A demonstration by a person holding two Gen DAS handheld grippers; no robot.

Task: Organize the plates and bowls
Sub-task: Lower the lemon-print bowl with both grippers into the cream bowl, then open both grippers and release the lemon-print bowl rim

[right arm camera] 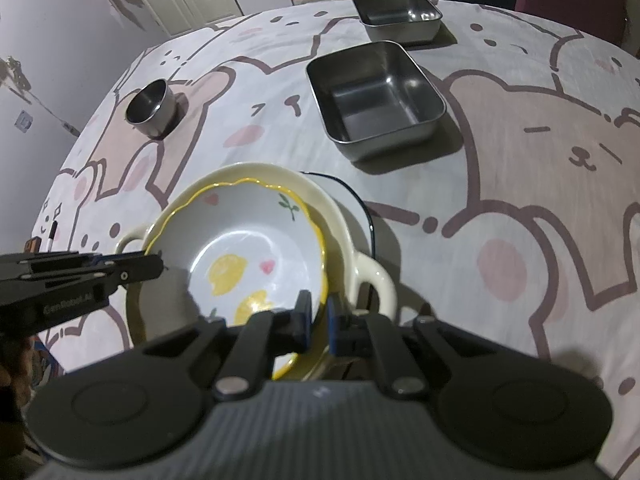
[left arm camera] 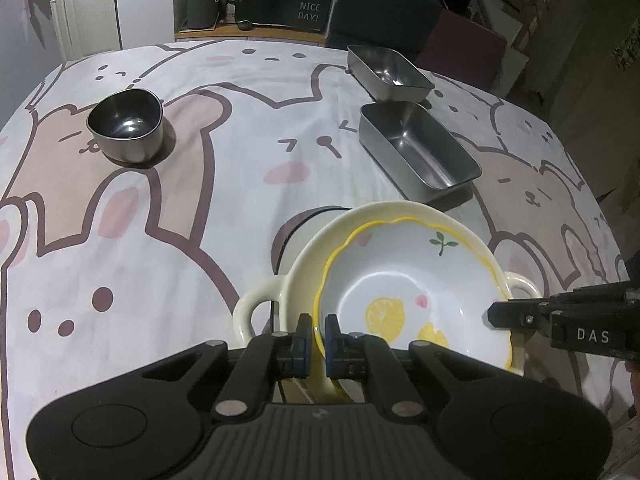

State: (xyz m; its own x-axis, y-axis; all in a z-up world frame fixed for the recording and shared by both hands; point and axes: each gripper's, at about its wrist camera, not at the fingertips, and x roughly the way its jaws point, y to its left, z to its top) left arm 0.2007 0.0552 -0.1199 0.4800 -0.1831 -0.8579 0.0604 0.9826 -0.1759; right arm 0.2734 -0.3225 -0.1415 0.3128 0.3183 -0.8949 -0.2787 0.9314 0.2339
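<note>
So far, three dishes are stacked near the front of the tabletop (left arm camera: 168,208): the lemon bowl (left arm camera: 404,292) sits in the cream bowl with handles (left arm camera: 276,296), on a blue-rimmed plate (right arm camera: 366,208). The left tool (left arm camera: 318,334) and the right tool (right arm camera: 318,312) each pinch the lemon bowl's rim on opposite sides. Still waiting alone are the round steel bowl (left arm camera: 126,124) and two steel trays (left arm camera: 420,148), well apart from the stack.

The right gripper (right arm camera: 317,312) pinches the near rim of a white scalloped lemon-print bowl (right arm camera: 244,256), nested in a cream two-handled ceramic dish (right arm camera: 344,240). The left gripper (right arm camera: 160,266) clamps the bowl's opposite rim.
</note>
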